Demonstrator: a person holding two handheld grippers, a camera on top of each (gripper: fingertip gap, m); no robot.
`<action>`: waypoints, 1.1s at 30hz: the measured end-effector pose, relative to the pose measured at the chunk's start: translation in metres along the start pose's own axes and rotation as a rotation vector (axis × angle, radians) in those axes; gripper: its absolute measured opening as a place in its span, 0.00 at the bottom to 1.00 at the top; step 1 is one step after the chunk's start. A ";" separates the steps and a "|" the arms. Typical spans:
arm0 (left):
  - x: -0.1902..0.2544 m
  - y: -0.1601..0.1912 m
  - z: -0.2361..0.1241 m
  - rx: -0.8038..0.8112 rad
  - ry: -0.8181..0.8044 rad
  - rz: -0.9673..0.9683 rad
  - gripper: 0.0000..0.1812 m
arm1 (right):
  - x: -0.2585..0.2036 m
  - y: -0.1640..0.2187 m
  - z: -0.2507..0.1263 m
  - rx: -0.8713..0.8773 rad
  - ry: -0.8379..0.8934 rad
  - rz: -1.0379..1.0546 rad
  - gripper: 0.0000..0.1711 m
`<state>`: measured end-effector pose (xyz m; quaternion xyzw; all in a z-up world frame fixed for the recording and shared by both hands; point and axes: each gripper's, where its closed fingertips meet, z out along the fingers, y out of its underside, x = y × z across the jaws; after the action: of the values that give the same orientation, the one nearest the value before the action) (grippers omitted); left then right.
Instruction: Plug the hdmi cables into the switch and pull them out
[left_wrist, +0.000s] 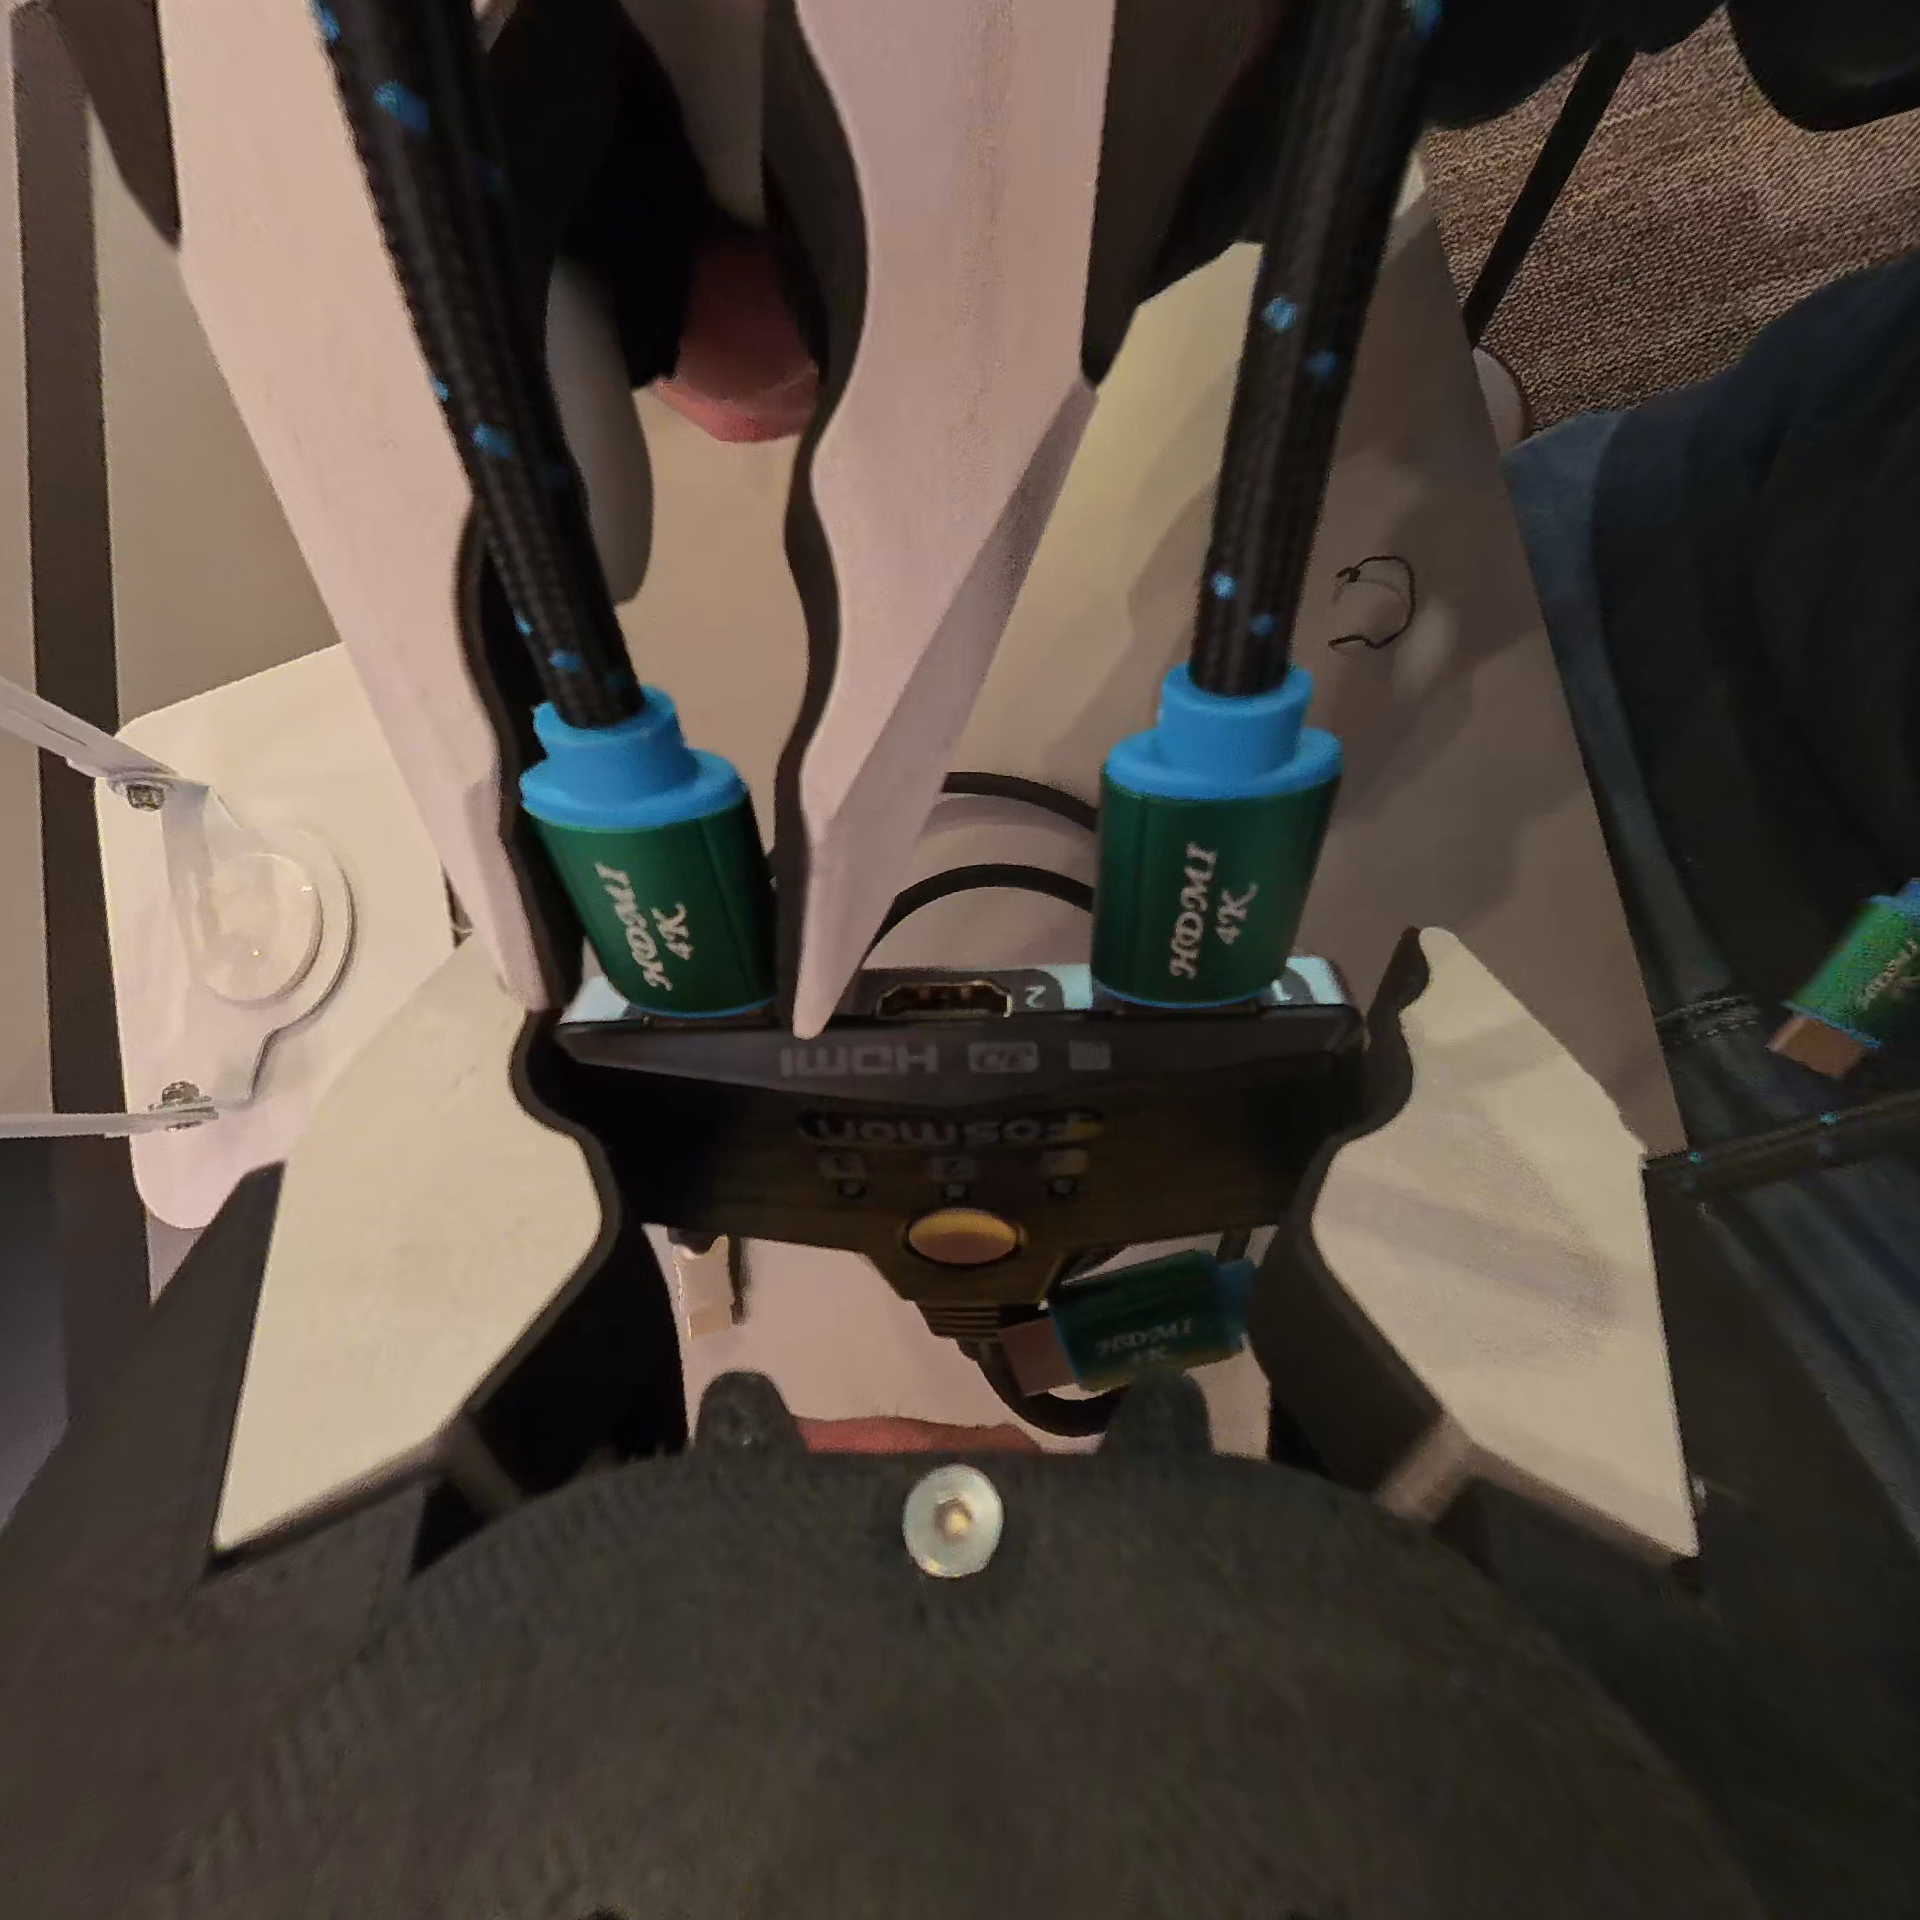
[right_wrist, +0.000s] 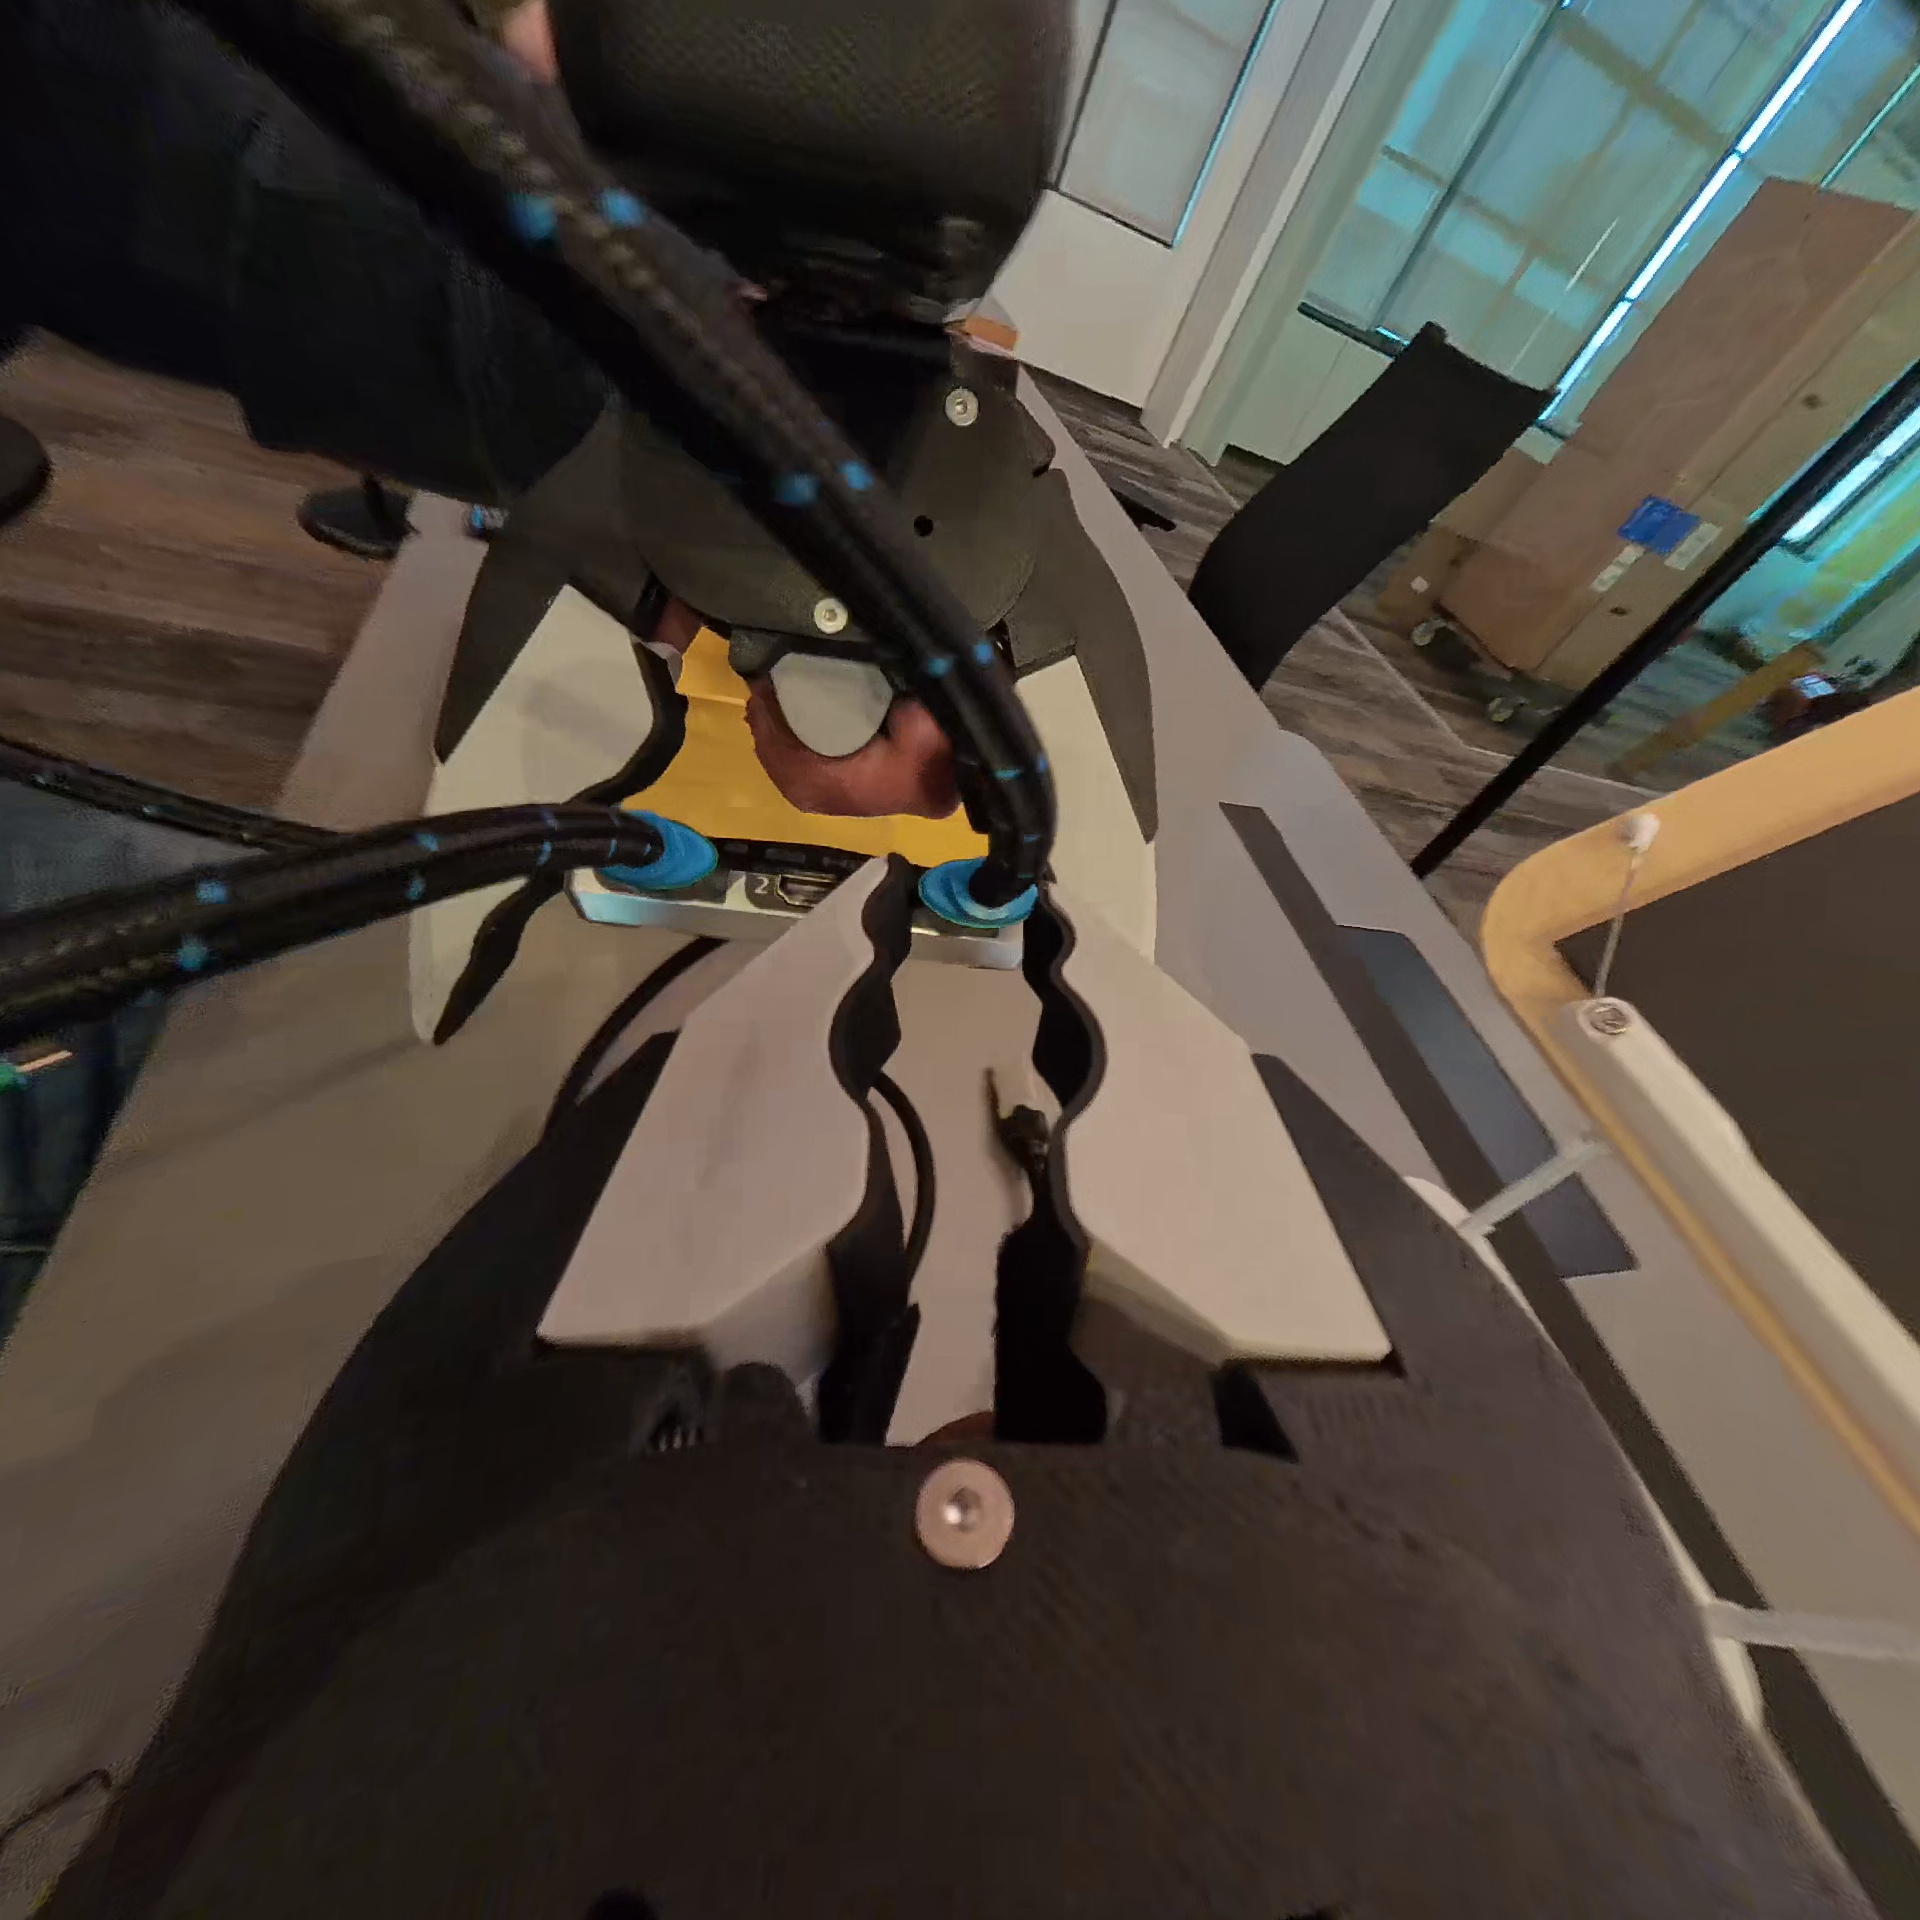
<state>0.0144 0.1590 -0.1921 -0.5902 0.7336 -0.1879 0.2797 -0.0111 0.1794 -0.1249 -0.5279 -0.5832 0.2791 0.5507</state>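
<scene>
Lower centre of the left wrist view: the switch (left_wrist: 956, 1132) is clamped at its two ends by the left gripper (left_wrist: 956, 1013).

Risks, left to right:
- The left-hand plug (left_wrist: 649, 883) is seated in the switch and flanked by the right gripper (left_wrist: 665, 997), whose jaws appear closed on its barrel. If it is pulled off-axis, the port could be strained.
- The middle port (left_wrist: 940, 1003) is empty. A fingertip is set just beside it and could snag.
- The right-hand plug (left_wrist: 1195, 883) is seated and could be jolted if the switch slips.

Materials: the plug barrels are smooth green metal with blue rubber collars. The cables (left_wrist: 520, 468) are stiff black braid flecked with blue. The switch is dark brushed metal with a round gold button. A slick grip is judged likely.
</scene>
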 end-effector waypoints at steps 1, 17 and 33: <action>0.000 -0.001 0.000 0.006 -0.002 0.001 0.79 | 0.000 0.000 0.000 -0.001 -0.003 -0.003 0.11; -0.011 0.029 0.004 -0.070 -0.070 -0.060 0.78 | 0.016 -0.032 -0.023 0.086 0.054 0.024 0.11; -0.018 0.009 -0.011 -0.022 -0.155 0.010 0.78 | 0.013 -0.014 -0.025 0.141 -0.006 0.171 0.11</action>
<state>0.0031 0.1782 -0.1854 -0.6022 0.7148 -0.1324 0.3300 0.0103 0.1813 -0.1017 -0.5348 -0.5166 0.3670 0.5589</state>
